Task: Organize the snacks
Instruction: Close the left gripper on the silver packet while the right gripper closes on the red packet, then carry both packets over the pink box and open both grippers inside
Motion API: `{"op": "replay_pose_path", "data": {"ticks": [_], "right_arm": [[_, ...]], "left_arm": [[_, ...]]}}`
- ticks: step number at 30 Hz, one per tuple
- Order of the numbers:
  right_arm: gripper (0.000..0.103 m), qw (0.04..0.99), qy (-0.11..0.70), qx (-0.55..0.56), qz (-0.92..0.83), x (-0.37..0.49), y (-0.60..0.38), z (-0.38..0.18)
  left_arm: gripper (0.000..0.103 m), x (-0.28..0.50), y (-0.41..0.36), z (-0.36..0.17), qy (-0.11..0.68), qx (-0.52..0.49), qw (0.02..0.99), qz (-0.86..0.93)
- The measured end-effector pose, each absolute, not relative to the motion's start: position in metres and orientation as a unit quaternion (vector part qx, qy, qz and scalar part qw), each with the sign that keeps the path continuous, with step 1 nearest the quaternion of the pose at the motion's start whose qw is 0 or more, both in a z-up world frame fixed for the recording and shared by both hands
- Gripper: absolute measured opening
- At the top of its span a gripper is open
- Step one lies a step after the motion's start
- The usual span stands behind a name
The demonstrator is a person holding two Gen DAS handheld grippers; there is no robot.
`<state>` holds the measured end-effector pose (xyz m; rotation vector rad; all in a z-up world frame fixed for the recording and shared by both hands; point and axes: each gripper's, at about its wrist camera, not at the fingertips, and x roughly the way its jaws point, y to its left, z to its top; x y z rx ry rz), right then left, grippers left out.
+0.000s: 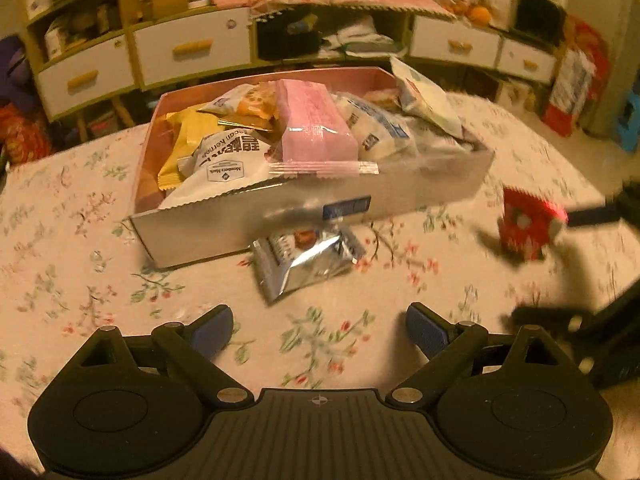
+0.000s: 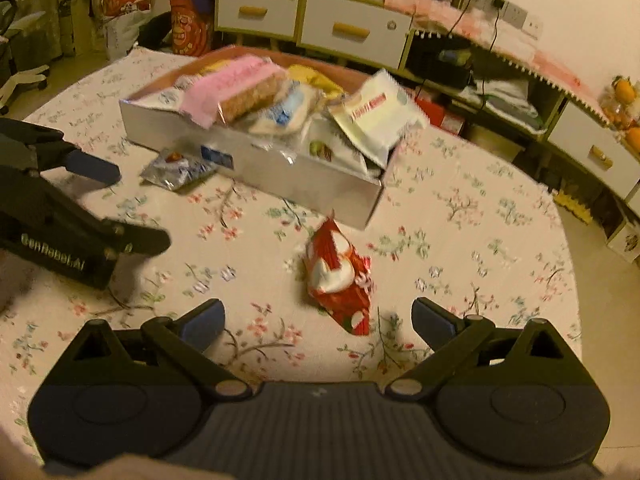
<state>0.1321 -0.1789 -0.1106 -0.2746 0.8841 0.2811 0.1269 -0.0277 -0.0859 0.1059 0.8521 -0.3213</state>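
Left gripper and right gripper, jaws wide and empty; crinkled silver foil packet and red-and-white snack bag ahead of each; overfilled cardboard box beyond, additions likely sliding off.

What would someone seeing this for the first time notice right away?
The box in the middle of the floral table, heaped with snack packets and topped by a pink pack. Two snacks lie loose outside it: a silver pouch against its front wall and a red packet on the cloth just ahead of the open right tool. The left tool is open too, facing the pouch.
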Motion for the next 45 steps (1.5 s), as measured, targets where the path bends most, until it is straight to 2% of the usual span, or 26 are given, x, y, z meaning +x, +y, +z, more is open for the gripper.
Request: {"op": "replay_pose_path", "data": {"ticks": [1, 7, 11, 14, 16, 21, 28, 35, 38, 40, 45], "right_arm": [[0.102, 0.888, 0.422, -0.123, 0.136, 0.133, -0.182, -0.113], [0.1, 0.89, 0.426, -0.079, 0.143, 0.138, -0.19, -0.117], [0.09, 0.892, 0.418, -0.08, 0.149, 0.139, -0.185, -0.114], [0.077, 0.892, 0.416, -0.076, 0.157, 0.142, -0.184, -0.112], [0.069, 0.893, 0.414, -0.077, 0.161, 0.142, -0.182, -0.11], [0.058, 0.892, 0.411, -0.082, 0.168, 0.14, -0.179, -0.108], [0.05, 0.892, 0.411, -0.083, 0.17, 0.14, -0.178, -0.107], [0.049, 0.892, 0.411, -0.087, 0.166, 0.141, -0.175, -0.106], [0.045, 0.892, 0.41, -0.087, 0.168, 0.141, -0.173, -0.106], [0.039, 0.892, 0.409, -0.088, 0.169, 0.142, -0.172, -0.105], [0.037, 0.89, 0.41, -0.096, 0.176, 0.14, -0.169, -0.104]], "left_arm": [[0.097, 0.128, -0.03, -0.087, 0.407, 0.046, 0.901, -0.145], [0.097, 0.13, -0.044, -0.091, 0.382, 0.038, 0.915, -0.124], [0.093, 0.133, -0.048, -0.091, 0.375, 0.032, 0.919, -0.114], [0.084, 0.135, -0.051, -0.089, 0.371, 0.028, 0.922, -0.111], [0.074, 0.135, -0.05, -0.087, 0.369, 0.025, 0.923, -0.108], [0.057, 0.136, -0.048, -0.085, 0.364, 0.017, 0.926, -0.1], [0.045, 0.137, -0.043, -0.084, 0.367, 0.009, 0.925, -0.096], [0.041, 0.138, -0.041, -0.082, 0.369, 0.011, 0.924, -0.098], [0.04, 0.137, -0.041, -0.081, 0.372, 0.01, 0.923, -0.098], [0.039, 0.137, -0.04, -0.081, 0.375, 0.008, 0.922, -0.099], [0.038, 0.135, -0.036, -0.079, 0.382, 0.006, 0.919, -0.101]]}}
